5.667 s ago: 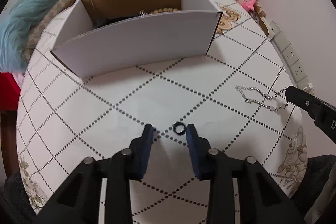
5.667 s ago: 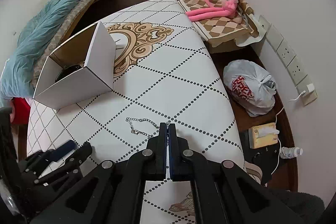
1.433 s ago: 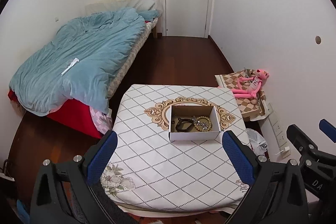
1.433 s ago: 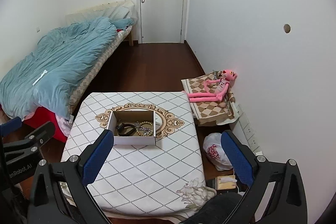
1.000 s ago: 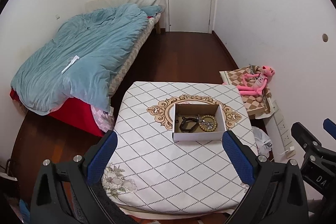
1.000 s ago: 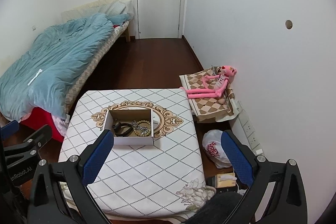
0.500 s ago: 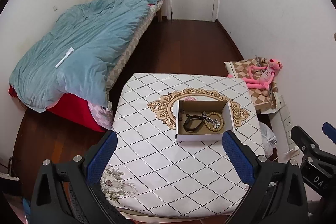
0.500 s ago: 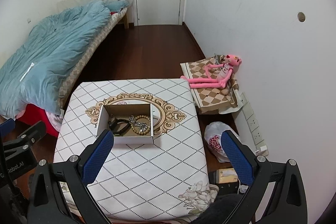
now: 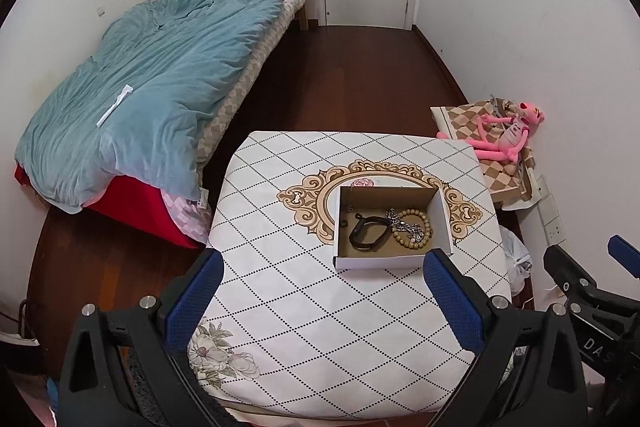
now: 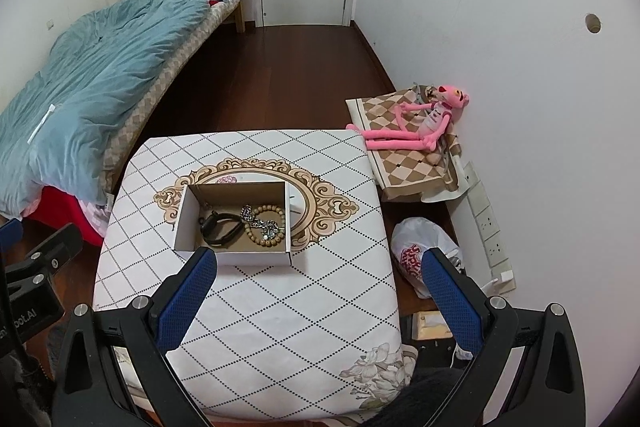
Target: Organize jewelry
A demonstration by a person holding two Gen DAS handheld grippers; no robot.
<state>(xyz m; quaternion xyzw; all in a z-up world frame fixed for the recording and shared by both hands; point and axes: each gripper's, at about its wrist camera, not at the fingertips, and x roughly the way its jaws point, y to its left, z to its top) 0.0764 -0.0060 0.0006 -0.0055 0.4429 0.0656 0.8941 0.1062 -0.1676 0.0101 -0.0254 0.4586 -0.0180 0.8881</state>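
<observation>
Cardboard box [image 9: 390, 261] sat mid-table, holding silver chain [image 9: 404, 225], bead bracelet [image 9: 418, 241], black band [image 9: 366, 237]. Tabletop around box, earlier strewn, lay bare. Left gripper [image 9: 324, 301], right gripper [image 10: 318, 301] raised above box, jaws released, empty. Task judged complete.

I read "DAS" in pale letters on my right gripper [image 9: 592, 291] body, and "bot.AI" on my left gripper [image 10: 28, 291] body; the plastic bag [image 10: 420, 255] print is illegible.
</observation>
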